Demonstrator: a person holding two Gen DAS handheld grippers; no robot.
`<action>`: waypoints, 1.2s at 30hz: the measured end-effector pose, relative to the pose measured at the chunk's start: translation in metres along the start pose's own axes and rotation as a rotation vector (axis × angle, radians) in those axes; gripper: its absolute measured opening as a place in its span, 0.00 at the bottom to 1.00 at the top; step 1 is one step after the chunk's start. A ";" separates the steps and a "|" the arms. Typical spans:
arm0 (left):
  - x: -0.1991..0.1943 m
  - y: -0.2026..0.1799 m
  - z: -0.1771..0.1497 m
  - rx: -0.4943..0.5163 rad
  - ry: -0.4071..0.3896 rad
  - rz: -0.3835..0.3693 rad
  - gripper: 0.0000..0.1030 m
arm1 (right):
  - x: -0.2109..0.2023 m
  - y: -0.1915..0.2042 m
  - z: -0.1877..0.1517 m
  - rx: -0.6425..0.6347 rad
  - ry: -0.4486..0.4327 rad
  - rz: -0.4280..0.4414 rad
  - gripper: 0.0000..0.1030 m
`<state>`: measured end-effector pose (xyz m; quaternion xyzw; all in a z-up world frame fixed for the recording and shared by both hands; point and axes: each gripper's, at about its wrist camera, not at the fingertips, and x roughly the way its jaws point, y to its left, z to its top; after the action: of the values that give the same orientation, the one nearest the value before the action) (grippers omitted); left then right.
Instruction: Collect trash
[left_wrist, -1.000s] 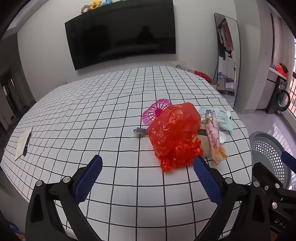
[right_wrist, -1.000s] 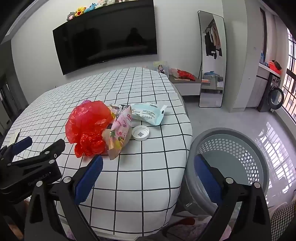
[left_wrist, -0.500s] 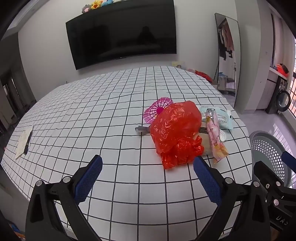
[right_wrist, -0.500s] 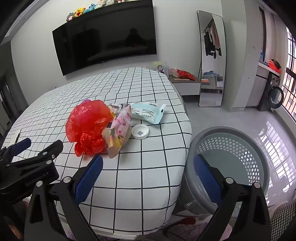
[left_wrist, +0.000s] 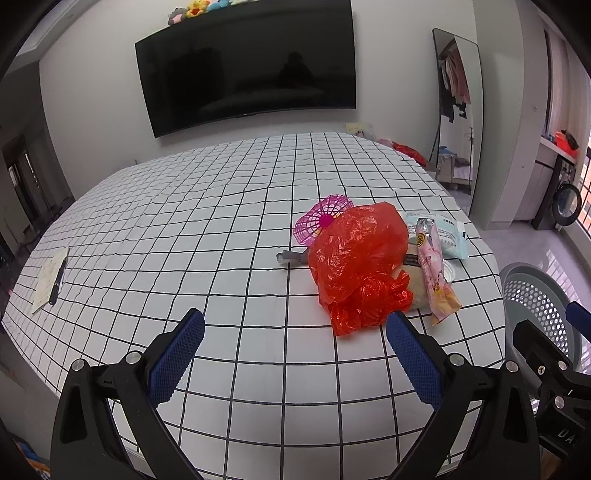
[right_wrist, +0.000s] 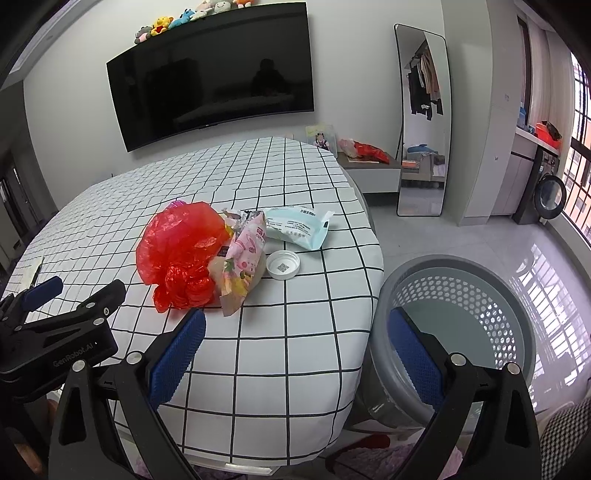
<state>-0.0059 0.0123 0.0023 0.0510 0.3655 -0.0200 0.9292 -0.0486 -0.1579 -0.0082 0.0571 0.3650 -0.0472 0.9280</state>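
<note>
A crumpled red plastic bag (left_wrist: 360, 258) (right_wrist: 183, 253) lies on the checked table (left_wrist: 184, 229) near its right edge. Beside it lie a pink snack wrapper (left_wrist: 436, 269) (right_wrist: 243, 264), a pale blue wipes packet (left_wrist: 448, 238) (right_wrist: 299, 229), a white round lid (right_wrist: 283, 264) and a pink mesh fruit net (left_wrist: 321, 219). A grey perforated basket (right_wrist: 458, 325) (left_wrist: 535, 295) stands on the floor beside the table. My left gripper (left_wrist: 291, 354) is open and empty, short of the red bag. My right gripper (right_wrist: 293, 354) is open and empty, above the table edge and basket.
A notepad with a pen (left_wrist: 51, 280) lies at the table's far left. A small grey metal piece (left_wrist: 290, 256) lies left of the red bag. A television (left_wrist: 251, 70) hangs on the back wall and a standing mirror (right_wrist: 423, 125) leans at the right.
Both grippers have drawn back slightly, so the trash pile sits a little farther off and higher in both views. Nothing was picked up and both jaws stayed open.
</note>
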 end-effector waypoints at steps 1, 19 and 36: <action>0.000 0.000 0.000 0.000 0.000 0.000 0.94 | 0.000 0.000 0.000 -0.001 0.000 0.000 0.92; 0.000 0.001 0.000 -0.002 0.000 -0.003 0.94 | -0.001 0.003 0.000 -0.005 -0.003 -0.001 0.92; 0.005 0.002 -0.003 -0.004 0.006 0.007 0.94 | 0.003 0.003 -0.002 -0.002 -0.001 0.011 0.92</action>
<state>-0.0045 0.0148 -0.0032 0.0504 0.3683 -0.0159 0.9282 -0.0478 -0.1547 -0.0114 0.0580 0.3642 -0.0416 0.9286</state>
